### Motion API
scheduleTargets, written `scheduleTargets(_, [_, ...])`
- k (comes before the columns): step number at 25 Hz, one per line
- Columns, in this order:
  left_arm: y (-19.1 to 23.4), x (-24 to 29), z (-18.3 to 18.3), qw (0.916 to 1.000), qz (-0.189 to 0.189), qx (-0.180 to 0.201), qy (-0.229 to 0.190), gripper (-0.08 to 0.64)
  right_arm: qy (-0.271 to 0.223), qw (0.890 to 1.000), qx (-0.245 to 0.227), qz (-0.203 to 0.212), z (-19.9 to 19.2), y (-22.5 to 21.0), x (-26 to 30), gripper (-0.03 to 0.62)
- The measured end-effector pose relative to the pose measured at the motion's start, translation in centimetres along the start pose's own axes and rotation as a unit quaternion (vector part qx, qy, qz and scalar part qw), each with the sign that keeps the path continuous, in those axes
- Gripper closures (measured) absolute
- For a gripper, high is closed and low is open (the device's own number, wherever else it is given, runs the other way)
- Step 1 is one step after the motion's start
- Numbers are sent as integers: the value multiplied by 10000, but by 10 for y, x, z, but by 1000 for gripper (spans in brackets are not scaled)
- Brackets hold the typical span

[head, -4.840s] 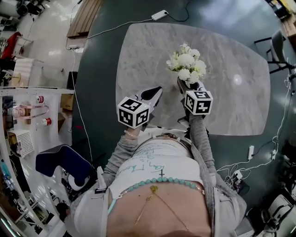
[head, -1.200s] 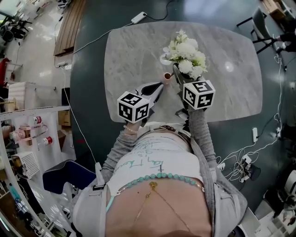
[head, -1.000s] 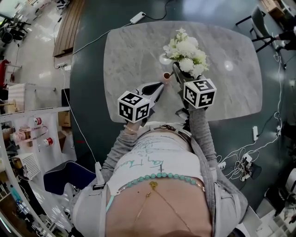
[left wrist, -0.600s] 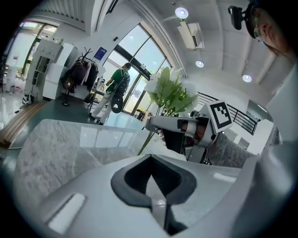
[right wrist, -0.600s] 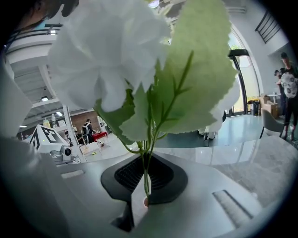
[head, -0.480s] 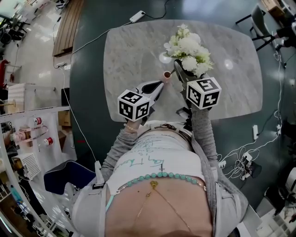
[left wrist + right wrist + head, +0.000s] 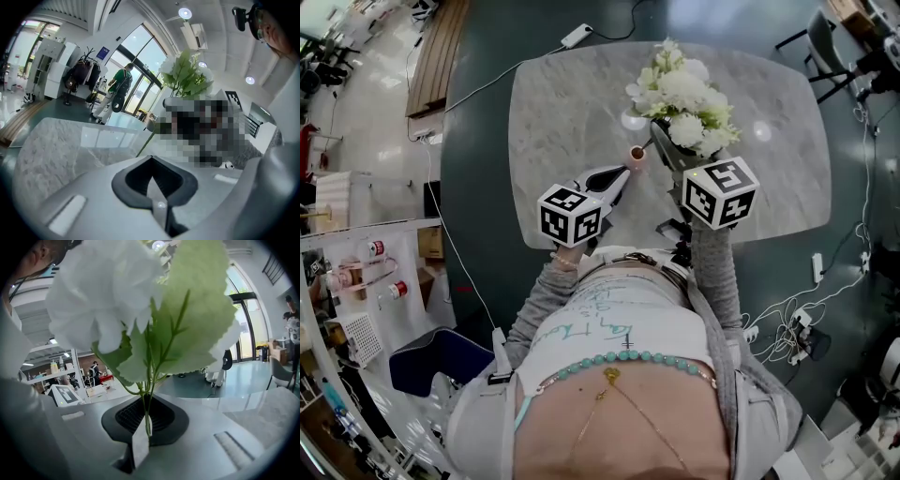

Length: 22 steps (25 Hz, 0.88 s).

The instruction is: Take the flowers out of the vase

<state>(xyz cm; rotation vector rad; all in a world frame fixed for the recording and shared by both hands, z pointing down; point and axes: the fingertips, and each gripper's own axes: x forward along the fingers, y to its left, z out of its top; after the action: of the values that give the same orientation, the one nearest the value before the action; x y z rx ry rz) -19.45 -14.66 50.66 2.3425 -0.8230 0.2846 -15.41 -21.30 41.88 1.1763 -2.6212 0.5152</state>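
R: right gripper (image 7: 145,426) fingers pinch white flower bunch (image 7: 682,94) stems, higher above vase (image 7: 637,153) than before | L: left gripper (image 7: 153,180) fingers closed, empty, unmoved

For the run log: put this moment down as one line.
right tool: shut on flowers by stems | stem tips: near vase mouth, exit unclear | left tool: shut, empty, beside vase

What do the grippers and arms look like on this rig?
The left claw and right claw have pale grey shells and dark pads at the jaws; each carries a white cube with black square markers. Arms in grey long sleeves.
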Motion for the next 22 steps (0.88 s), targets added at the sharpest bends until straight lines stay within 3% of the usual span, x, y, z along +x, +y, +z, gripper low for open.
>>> scheduleTargets(22, [2, 0, 0, 10000, -19, -12, -22, 560, -52, 9999, -98, -29, 13, 8, -10, 557])
